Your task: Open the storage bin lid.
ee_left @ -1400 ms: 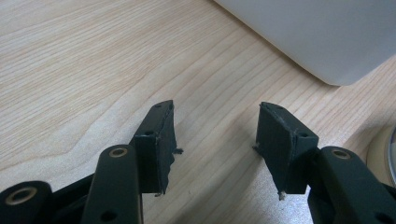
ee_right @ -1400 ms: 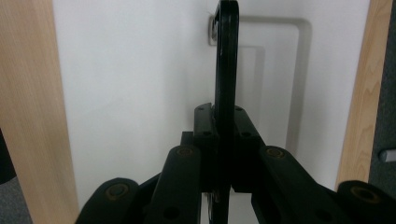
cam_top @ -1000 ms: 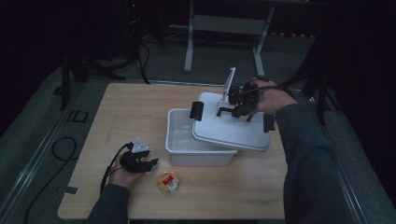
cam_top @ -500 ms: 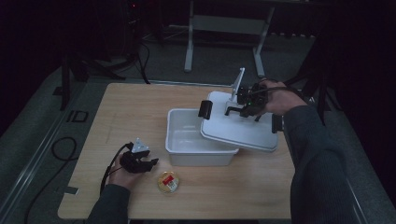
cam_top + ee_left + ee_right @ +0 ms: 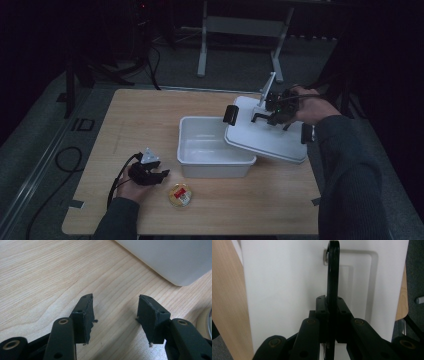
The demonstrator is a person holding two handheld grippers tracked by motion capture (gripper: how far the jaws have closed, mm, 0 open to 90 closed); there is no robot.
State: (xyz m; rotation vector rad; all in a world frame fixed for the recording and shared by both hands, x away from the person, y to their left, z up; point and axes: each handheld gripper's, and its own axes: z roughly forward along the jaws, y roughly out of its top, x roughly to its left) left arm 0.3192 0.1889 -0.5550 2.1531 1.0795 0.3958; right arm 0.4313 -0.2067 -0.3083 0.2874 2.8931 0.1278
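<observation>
Near the far right corner of the counter (image 5: 150, 115), the white lid (image 5: 265, 137) hangs tilted, its low edge over the right rim of the white bin (image 5: 212, 157). My right gripper (image 5: 270, 114) has its jaws pinched tight on the lid's black handle (image 5: 333, 272). Close to the near left edge, my left gripper (image 5: 150, 172) rests with jaws apart, holding nothing, just beside a small round tub (image 5: 180, 195).
</observation>
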